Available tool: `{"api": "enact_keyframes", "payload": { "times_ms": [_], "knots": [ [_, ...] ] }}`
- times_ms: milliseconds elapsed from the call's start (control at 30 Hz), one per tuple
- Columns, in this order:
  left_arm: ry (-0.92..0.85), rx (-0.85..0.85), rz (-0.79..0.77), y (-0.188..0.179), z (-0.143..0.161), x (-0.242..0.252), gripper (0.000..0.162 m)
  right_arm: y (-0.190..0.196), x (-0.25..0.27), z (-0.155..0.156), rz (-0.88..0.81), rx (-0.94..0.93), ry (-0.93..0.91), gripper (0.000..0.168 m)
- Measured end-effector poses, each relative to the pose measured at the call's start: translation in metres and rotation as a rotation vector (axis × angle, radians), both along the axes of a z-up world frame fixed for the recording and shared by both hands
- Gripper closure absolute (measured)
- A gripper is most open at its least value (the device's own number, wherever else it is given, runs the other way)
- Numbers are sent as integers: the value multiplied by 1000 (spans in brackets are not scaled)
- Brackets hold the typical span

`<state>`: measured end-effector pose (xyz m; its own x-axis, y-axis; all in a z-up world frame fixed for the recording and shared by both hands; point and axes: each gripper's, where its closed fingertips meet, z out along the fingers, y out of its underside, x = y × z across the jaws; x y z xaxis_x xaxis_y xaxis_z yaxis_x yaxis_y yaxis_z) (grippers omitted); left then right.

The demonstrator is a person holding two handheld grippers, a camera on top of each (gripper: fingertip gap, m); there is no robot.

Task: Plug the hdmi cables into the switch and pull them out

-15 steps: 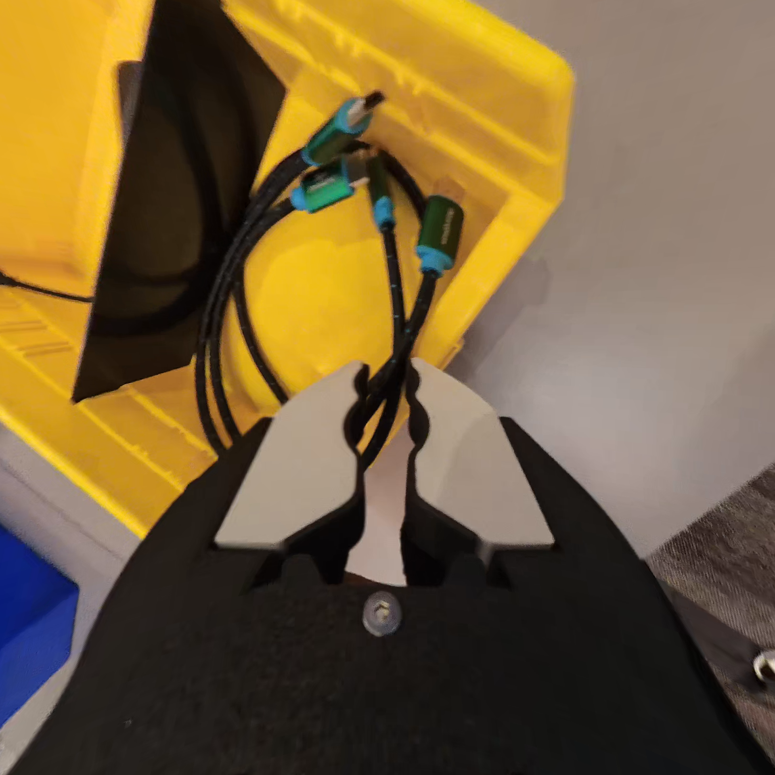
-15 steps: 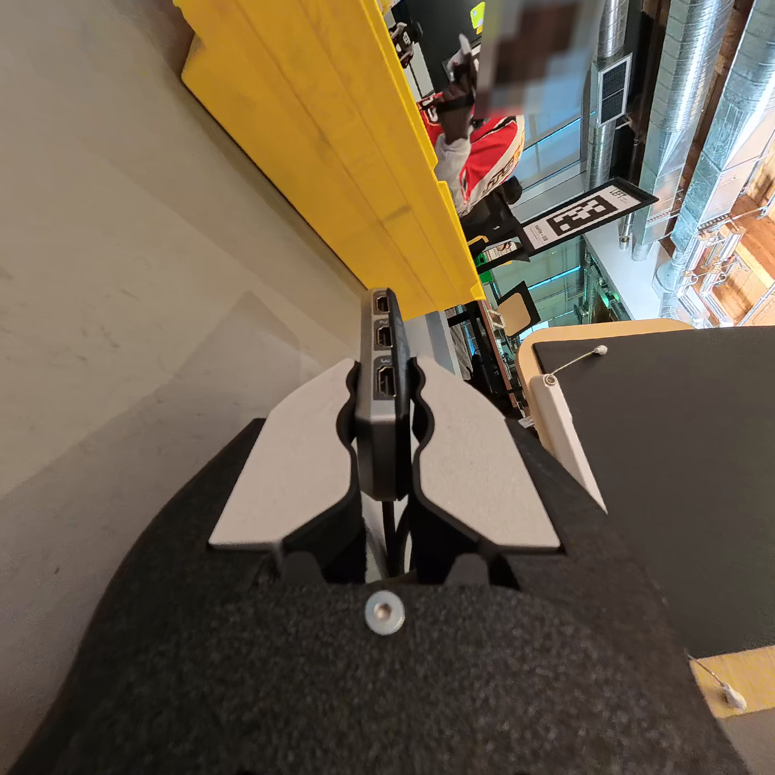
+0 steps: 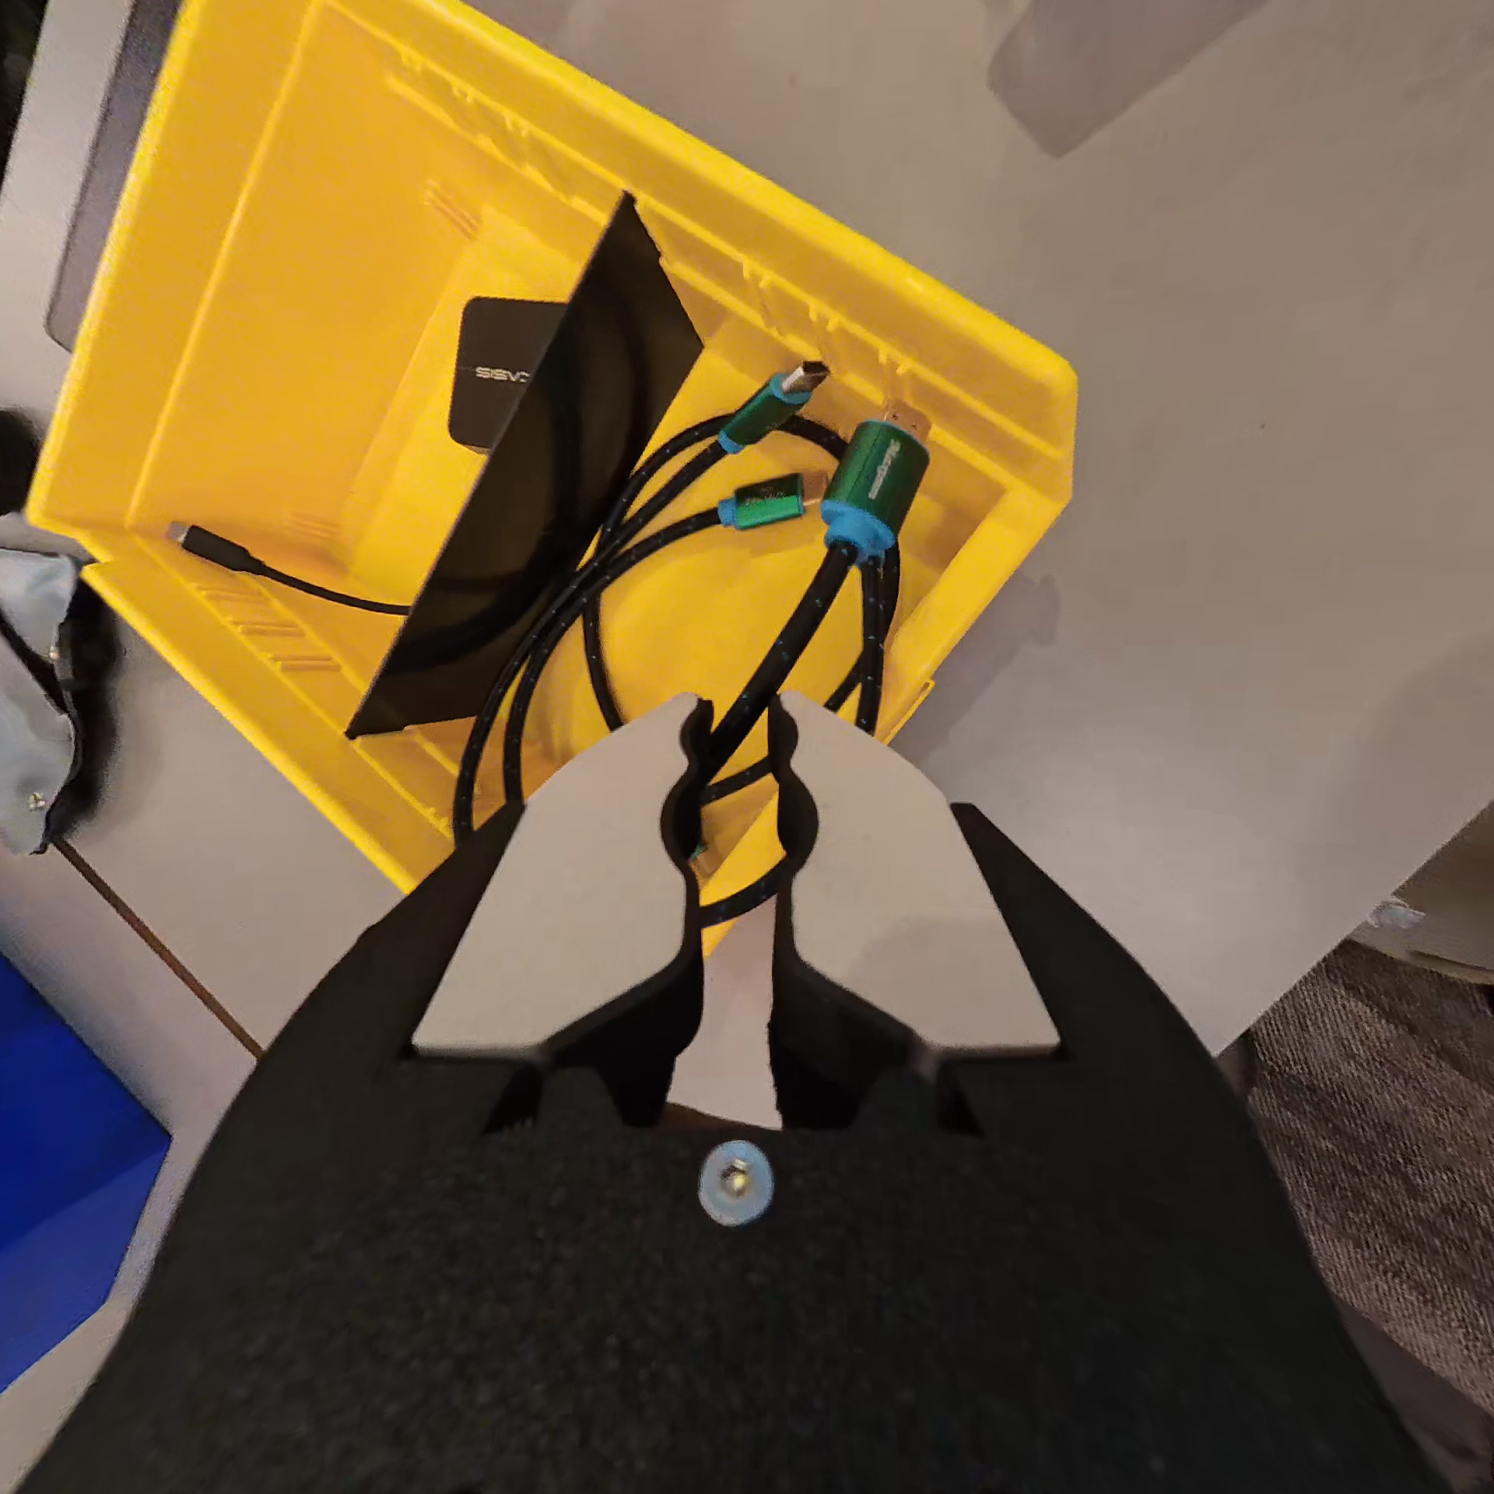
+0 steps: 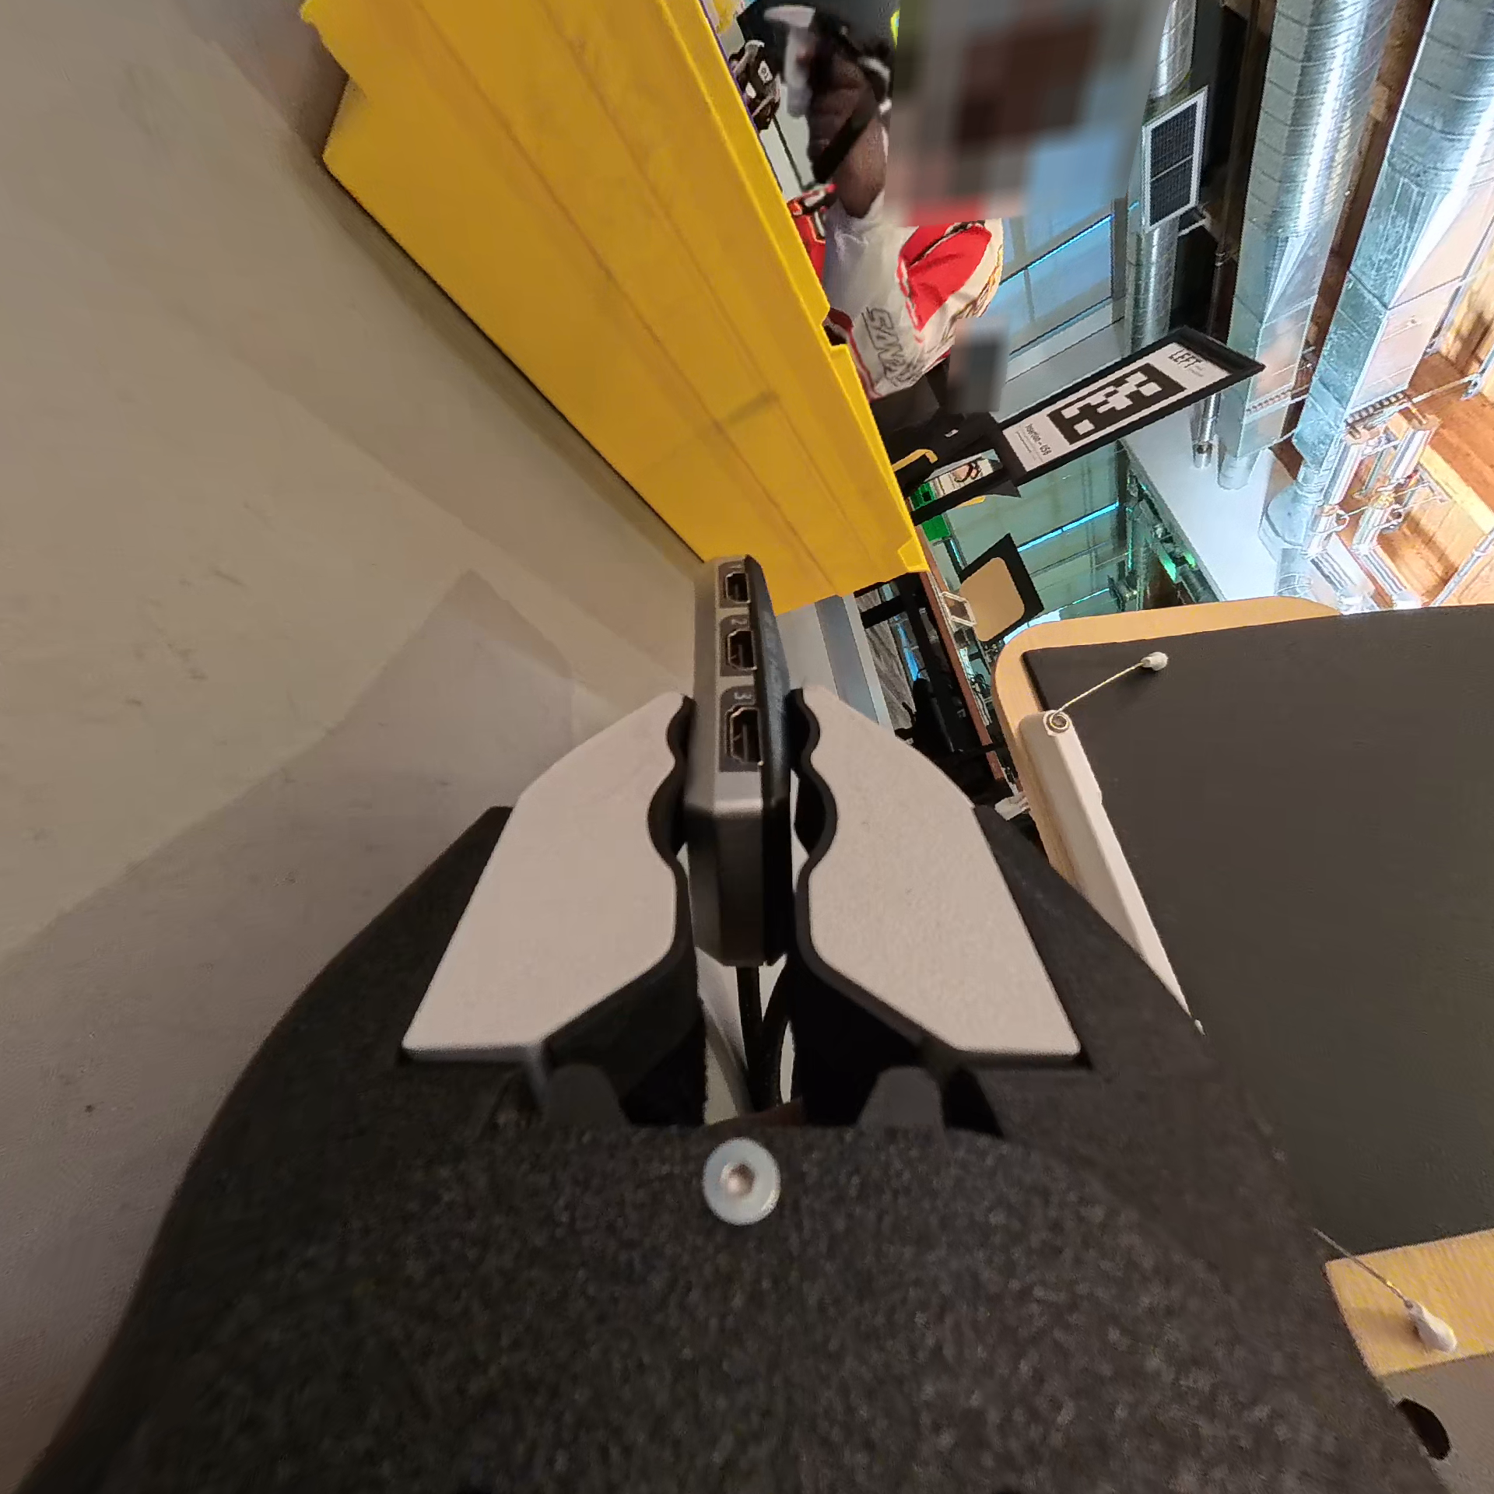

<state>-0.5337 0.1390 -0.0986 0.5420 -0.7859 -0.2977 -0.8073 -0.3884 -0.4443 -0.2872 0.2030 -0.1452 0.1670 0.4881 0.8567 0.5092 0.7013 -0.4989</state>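
Note:
In the left wrist view my left gripper (image 3: 736, 715) is shut on a black braided HDMI cable (image 3: 796, 639), a little behind its green plug (image 3: 877, 477), which is held up over the yellow bin (image 3: 242, 267). Two more green plugs (image 3: 764, 412) (image 3: 764, 511) lie in the bin with looped cable. In the right wrist view my right gripper (image 4: 740, 703) is shut on the dark grey HDMI switch (image 4: 732, 857), held on edge above the table. Its row of three empty ports (image 4: 740, 647) faces forward past the fingertips.
The bin also holds a black divider panel (image 3: 550, 525), a black box (image 3: 493, 372) and a thin black cable (image 3: 218, 550). A blue bin (image 3: 56, 1148) sits at lower left. The yellow bin's side (image 4: 647, 283) is ahead of the switch, a black board (image 4: 1293, 889) to its right. The tips of one gripper are about 25 centimeters away from the tips of the other.
My left gripper has pulled up and back from the bin with the cable, so the green plug hangs higher and more of the bin shows. The right gripper has barely moved.

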Motion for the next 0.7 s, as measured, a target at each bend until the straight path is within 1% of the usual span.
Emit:
{"api": "enact_keyframes", "payload": {
  "times_ms": [100, 200, 233, 333, 433, 467, 500, 567, 600, 667, 700],
  "knots": [
    [-29, 76, 24, 8, 19, -3, 151, 1, 0, 1, -2, -4, 9, 147],
    [-17, 190, 80, 20, 56, -12, 153, 2, 2, 5, -9, -8, 28, 147],
    [-19, 226, 92, 21, 71, -12, 153, 3, 2, 6, -12, -13, 38, 147],
    [-3, 436, 128, 22, 134, 2, 156, 7, 6, 13, -22, -33, 79, 147],
    [8, 705, 157, 2, 199, 37, 156, 10, 8, 19, -28, -52, 118, 147],
    [7, 778, 164, -8, 213, 50, 156, 11, 9, 20, -28, -58, 127, 147],
    [3, 808, 150, -19, 216, 67, 156, 12, 10, 21, -30, -64, 135, 147],
    [10, 820, 71, -41, 202, 107, 156, 14, 12, 25, -32, -76, 160, 147],
    [-22, 823, 50, -49, 191, 125, 156, 15, 13, 27, -32, -85, 178, 147],
    [-148, 725, 1, -67, 149, 168, 156, 17, 17, 34, -32, -113, 225, 147],
    [-200, 678, -13, -75, 123, 188, 156, 19, 20, 37, -32, -131, 250, 147]
  ]
}}
